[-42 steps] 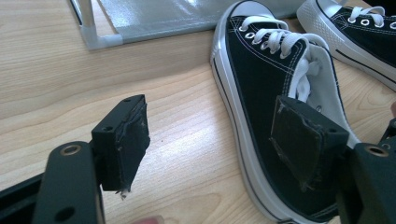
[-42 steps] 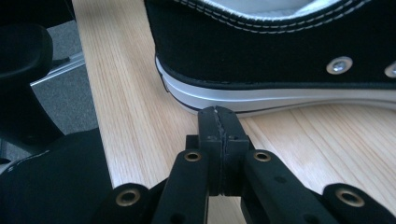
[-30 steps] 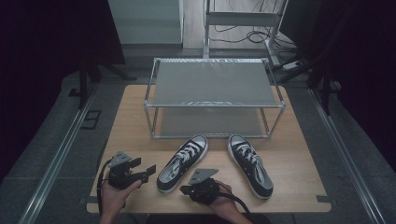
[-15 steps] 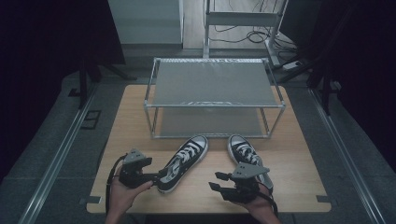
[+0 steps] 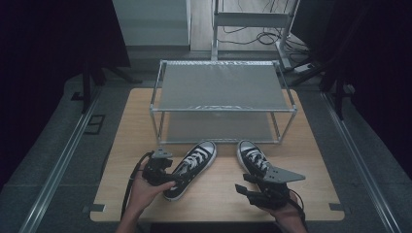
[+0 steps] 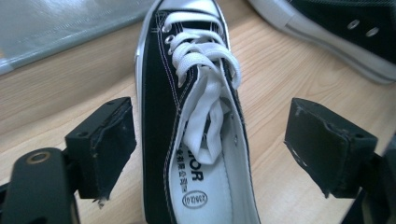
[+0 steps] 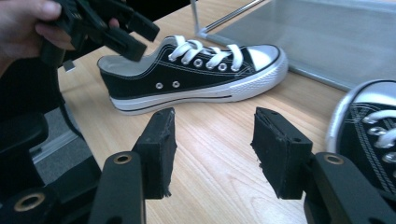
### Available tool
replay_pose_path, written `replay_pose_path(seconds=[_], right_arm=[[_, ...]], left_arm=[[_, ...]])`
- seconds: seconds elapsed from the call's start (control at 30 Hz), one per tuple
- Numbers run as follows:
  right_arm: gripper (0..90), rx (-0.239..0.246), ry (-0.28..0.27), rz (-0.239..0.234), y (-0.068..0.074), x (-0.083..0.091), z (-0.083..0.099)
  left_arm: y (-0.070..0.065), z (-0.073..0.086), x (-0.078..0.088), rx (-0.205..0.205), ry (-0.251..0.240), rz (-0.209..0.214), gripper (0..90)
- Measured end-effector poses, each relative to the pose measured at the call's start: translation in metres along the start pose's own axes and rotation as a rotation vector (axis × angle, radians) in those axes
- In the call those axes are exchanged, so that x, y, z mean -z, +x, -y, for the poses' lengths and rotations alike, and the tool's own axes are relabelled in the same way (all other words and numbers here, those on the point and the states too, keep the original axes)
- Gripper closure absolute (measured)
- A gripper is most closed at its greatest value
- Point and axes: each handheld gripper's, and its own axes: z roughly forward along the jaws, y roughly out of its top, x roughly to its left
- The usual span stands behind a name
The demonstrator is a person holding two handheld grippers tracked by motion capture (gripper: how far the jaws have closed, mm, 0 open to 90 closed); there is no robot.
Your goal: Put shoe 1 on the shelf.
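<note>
Light wooden table (image 5: 223,194) bears a metal rack (image 5: 223,87), dark curtains (image 5: 53,43) around

- A light wooden table (image 5: 121,145) carries everything.
- A two-tier metal rack (image 5: 221,87) stands toward its far edge.
- Two black-and-white sneakers lie nearer the near edge: the left sneaker (image 5: 192,162) mid-table, the right sneaker (image 5: 253,158) toward the right edge.

Both hand-held grippers (image 5: 177,180) (image 5: 245,187) opened, reaching the shoes (image 5: 192,167).

Right gripper (image 7: 212,149) parted over bare table (image 7: 219,177), black sneaker (image 7: 196,77) beyond
</note>
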Motion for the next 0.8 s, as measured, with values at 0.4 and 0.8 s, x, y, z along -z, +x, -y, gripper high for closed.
replay_pose_path(seconds=[0.4,0.8], right_arm=[[48.8,-0.02,0.001,0.022,-0.006,-0.001,0.003],[48.4,-0.016,0.022,0.023,-0.005,-0.006,0.006]], left_arm=[[-0.007,-0.025,-0.035,-0.033,0.152,-0.064,10.9],[-0.003,-0.03,-0.059,-0.003,0.298,-0.122,10.2]])
